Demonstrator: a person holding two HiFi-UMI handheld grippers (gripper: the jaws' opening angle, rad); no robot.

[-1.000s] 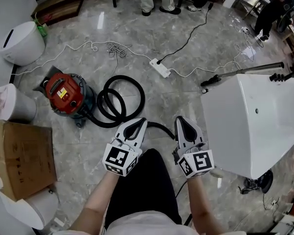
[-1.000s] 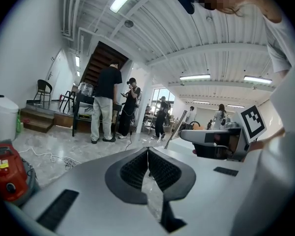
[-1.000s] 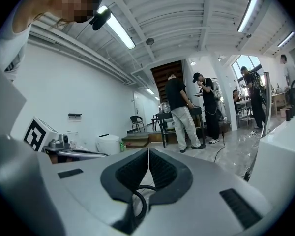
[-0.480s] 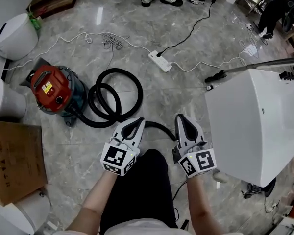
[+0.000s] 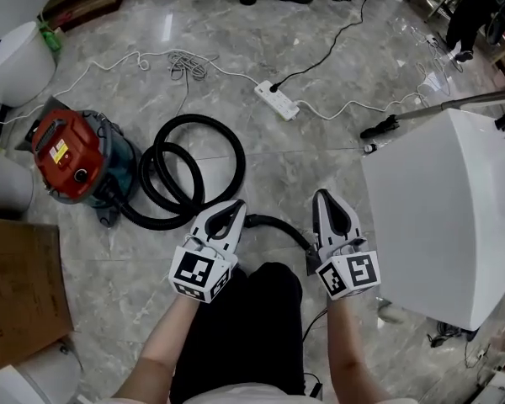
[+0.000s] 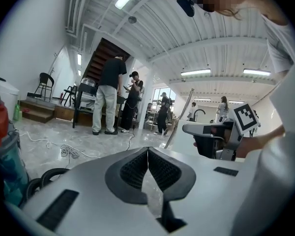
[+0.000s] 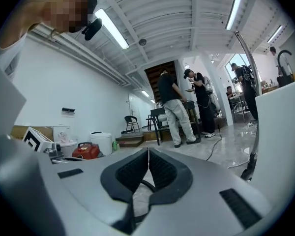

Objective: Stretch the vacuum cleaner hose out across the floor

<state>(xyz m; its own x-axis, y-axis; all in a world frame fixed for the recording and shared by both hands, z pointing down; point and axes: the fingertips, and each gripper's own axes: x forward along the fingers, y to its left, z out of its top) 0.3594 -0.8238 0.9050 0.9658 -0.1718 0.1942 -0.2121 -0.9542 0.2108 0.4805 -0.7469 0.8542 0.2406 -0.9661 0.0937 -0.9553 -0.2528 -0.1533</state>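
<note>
Head view shows the left gripper (image 5: 233,205) and the right gripper (image 5: 324,195) held side by side low over the marble floor (image 5: 320,154). Both have their jaws pressed together on nothing, as each gripper view confirms. The vacuum cleaner hose (image 5: 199,119) lies coiled in two loops ahead and to the left of the left gripper. Its free end runs across the floor between the two tools, which is likely why they hang there, one to each side of the end to be seized. The hose's other end joins the red vacuum cleaner (image 5: 63,154), farther left. A cardboard box (image 5: 17,280) sits to the left of the left gripper, top shut, and a covered white bin (image 5: 13,57) stands beyond the vacuum. What either holds cannot be seen.
</note>
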